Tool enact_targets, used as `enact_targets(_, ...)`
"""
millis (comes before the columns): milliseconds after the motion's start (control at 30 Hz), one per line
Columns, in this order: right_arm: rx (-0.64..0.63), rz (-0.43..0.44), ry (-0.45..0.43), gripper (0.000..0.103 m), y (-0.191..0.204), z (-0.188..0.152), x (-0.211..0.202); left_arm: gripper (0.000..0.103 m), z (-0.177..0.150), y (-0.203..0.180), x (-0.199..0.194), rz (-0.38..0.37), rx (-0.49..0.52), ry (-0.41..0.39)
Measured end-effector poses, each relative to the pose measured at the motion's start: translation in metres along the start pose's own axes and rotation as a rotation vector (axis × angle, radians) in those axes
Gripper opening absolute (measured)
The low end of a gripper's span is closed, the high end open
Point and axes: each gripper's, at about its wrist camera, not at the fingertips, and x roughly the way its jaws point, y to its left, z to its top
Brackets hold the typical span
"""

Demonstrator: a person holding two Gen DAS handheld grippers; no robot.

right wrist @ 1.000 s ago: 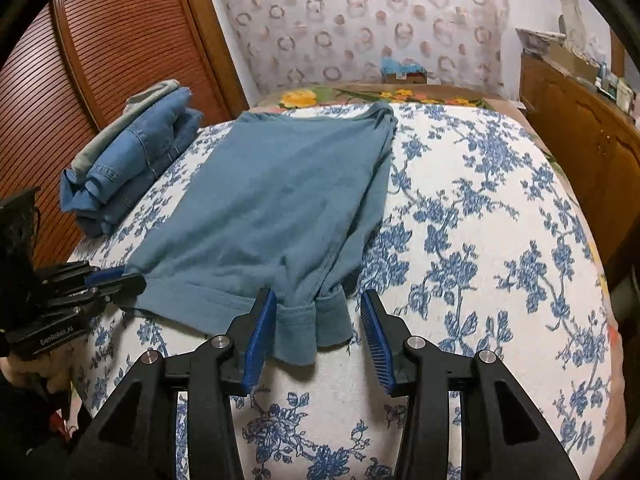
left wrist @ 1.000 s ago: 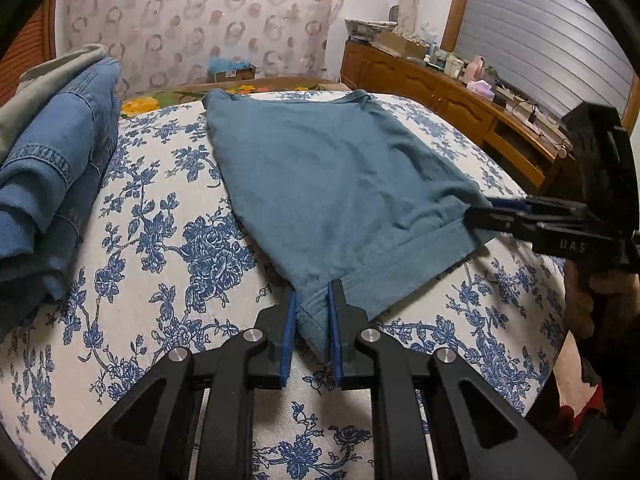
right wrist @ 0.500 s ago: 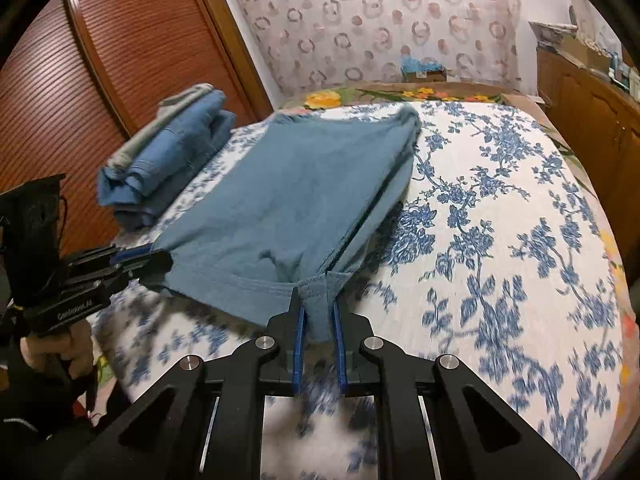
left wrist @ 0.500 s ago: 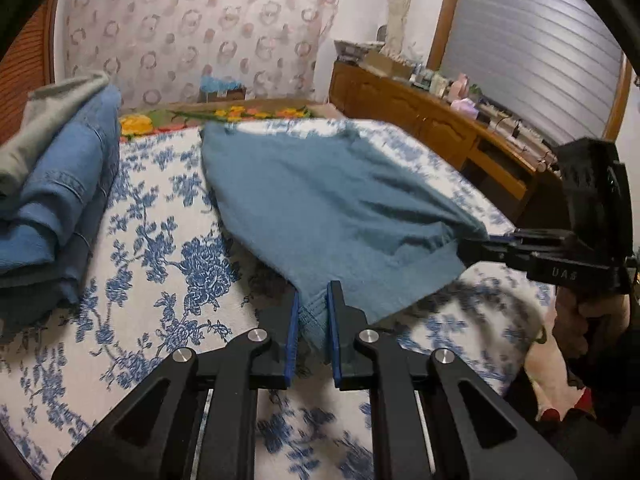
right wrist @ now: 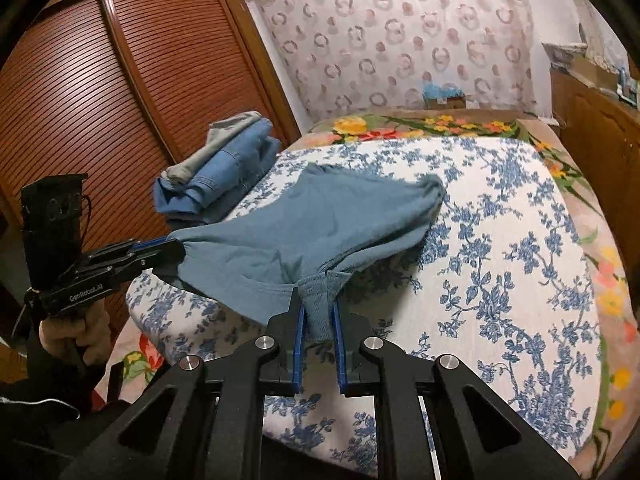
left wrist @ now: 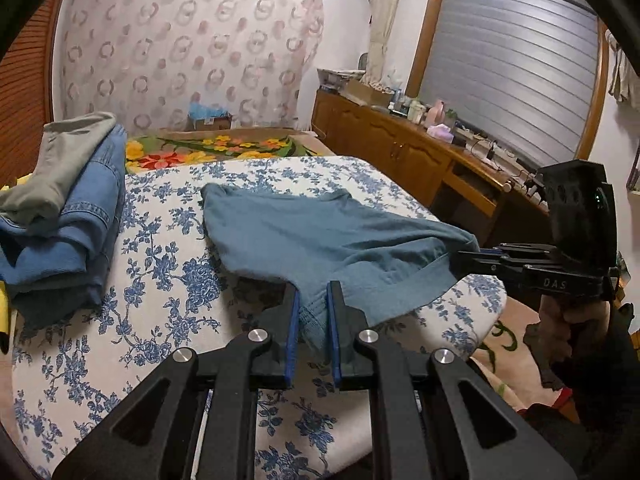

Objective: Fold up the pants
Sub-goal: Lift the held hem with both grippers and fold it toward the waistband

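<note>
Above the floral bedspread [left wrist: 168,240], my 2 claws [left wrist: 312,312] [right wrist: 318,316] each pinched a hem corner of the pants [left wrist: 320,232], needing level, taut lifting for a clean fold.

Right gripper [right wrist: 318,308]: jaws clamped on the ribbed corner of the blue pants [right wrist: 320,220]; they closed onto it within the last second.
Left gripper [right wrist: 176,250]: at left edge, carried by a hand [right wrist: 76,332], jaws pinched on the opposite corner.
Pants: near edge raised off the floral bedsheet [right wrist: 500,260], far end resting on it.
Folded clothes stack [right wrist: 224,164]: on the bed's left side, beside the slatted wardrobe door [right wrist: 100,100].
</note>
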Motion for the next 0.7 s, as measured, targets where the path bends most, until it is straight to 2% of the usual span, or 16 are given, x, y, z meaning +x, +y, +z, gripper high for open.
enact_targets(700, -0.024, 0.000, -0.036, 0.012, 0.013, -0.005, -0.045, 0.014, 0.002, -0.022, -0.024, -0.024, 0.040, -0.048)
